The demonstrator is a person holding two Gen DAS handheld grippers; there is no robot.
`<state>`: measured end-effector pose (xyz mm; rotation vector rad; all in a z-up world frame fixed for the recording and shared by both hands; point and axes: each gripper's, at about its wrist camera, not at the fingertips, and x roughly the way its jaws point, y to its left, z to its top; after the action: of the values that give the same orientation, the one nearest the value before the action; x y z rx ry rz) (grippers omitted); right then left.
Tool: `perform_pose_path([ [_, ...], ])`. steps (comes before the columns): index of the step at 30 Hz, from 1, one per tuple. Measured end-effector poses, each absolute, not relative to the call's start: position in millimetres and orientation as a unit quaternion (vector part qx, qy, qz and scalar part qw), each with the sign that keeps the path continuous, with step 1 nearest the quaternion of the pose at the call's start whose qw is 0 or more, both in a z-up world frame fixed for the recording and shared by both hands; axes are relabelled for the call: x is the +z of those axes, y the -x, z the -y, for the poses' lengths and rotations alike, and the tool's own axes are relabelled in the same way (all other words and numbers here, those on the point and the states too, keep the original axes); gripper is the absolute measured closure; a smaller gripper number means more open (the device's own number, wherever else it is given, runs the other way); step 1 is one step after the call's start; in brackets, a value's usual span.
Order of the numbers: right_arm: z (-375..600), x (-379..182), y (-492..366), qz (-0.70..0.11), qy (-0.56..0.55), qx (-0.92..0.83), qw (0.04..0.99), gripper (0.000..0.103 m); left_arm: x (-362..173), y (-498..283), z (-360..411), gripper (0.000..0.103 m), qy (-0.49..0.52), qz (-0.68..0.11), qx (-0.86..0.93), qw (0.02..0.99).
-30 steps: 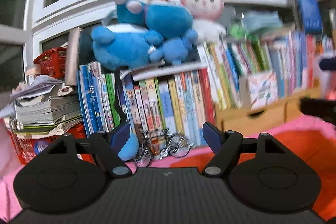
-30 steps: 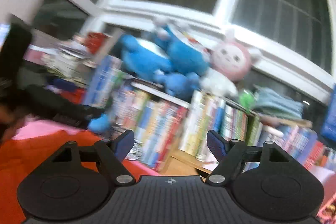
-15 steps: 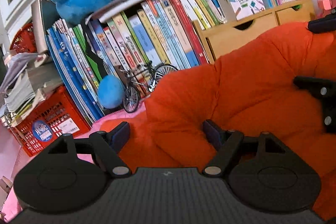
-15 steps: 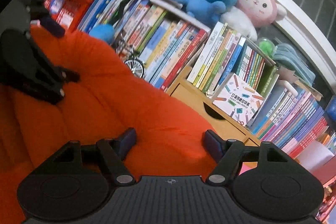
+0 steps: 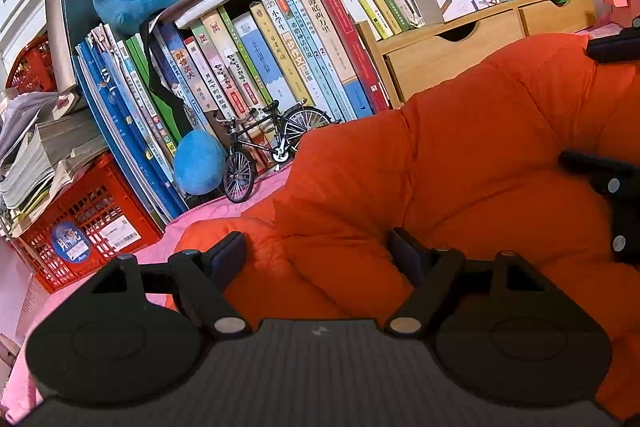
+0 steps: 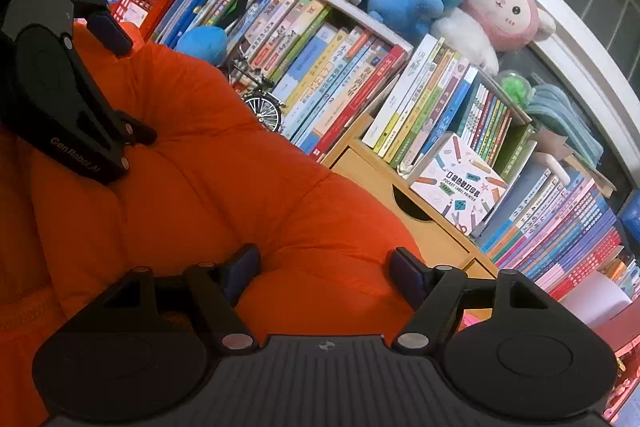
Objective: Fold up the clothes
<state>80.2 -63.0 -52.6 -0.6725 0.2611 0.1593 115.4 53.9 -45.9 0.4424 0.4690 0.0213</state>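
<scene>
A: Where's the garment?
B: Orange quilted puffer jacket [image 5: 460, 163], bunched in a puffy mound on the pink cloth [image 5: 224, 223] over the bench, just in front of the row of picture books [image 5: 248, 67] and the model bicycle [image 5: 268, 147]. Can't tell if it's partly folded or merely heaped.

A: Tools?
B: Left tool [image 5: 316, 253] released, fingers spread, low over the near-left edge of the mound. Right tool [image 6: 324, 267] likewise spread, fabric bulging between its fingers but not pinched.

A: Handling advice?
B: My judgement: pinch a stitched seam or hem, not a puffed panel; the shell looks smooth and slippery and the filling springs back. Grip both sides level, then press air out so a crease holds.

A: Hazards?
B: The bicycle stands near the jacket's far edge; a sweep could topple it.
</scene>
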Motion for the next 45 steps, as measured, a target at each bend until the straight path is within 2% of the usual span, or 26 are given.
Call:
perform_pose_path([
  [12,66.4,-50.4,-85.7,-0.149,0.313,0.095,0.933,0.03,-46.3,-120.2,-61.6,0.022,-0.185,-0.25,-0.005,0.95],
  [19,78.1,-43.7,-95.7,-0.185,0.261,0.126,0.939,0.029,-45.0,-124.0,-71.1,0.02,-0.153,-0.264,-0.017,0.952],
  [24,99.6,-28.6,-102.1,-0.206,0.179,0.145,0.951,0.022,-43.2,-128.6,-82.9,0.018,-0.116,-0.28,-0.03,0.953],
  [26,109.0,-21.7,-104.1,-0.212,0.143,0.151,0.955,0.013,-42.3,-128.9,-86.8,0.018,-0.102,-0.282,-0.034,0.953],
  [28,118.4,-14.7,-106.2,-0.218,0.107,0.157,0.957,0.008,-40.4,-126.7,-90.4,0.018,-0.09,-0.282,-0.035,0.955],
  [33,142.0,2.7,-111.4,-0.232,0.016,0.171,0.957,0.007,-19.1,-119.1,-91.3,0.021,-0.079,-0.283,-0.025,0.956],
  [36,137.1,27.3,-115.3,-0.192,0.007,0.134,0.972,0.007,11.7,-121.1,-90.2,0.021,-0.058,-0.246,-0.01,0.967],
  [39,122.3,36.9,-136.1,-0.196,-0.006,0.104,0.975,0.007,32.8,-138.3,-83.0,0.021,-0.045,-0.227,0.015,0.973],
  [45,106.4,12.3,-167.7,-0.251,-0.018,0.064,0.966,0.007,-4.6,-171.3,-65.4,0.021,-0.099,-0.287,0.033,0.952],
])
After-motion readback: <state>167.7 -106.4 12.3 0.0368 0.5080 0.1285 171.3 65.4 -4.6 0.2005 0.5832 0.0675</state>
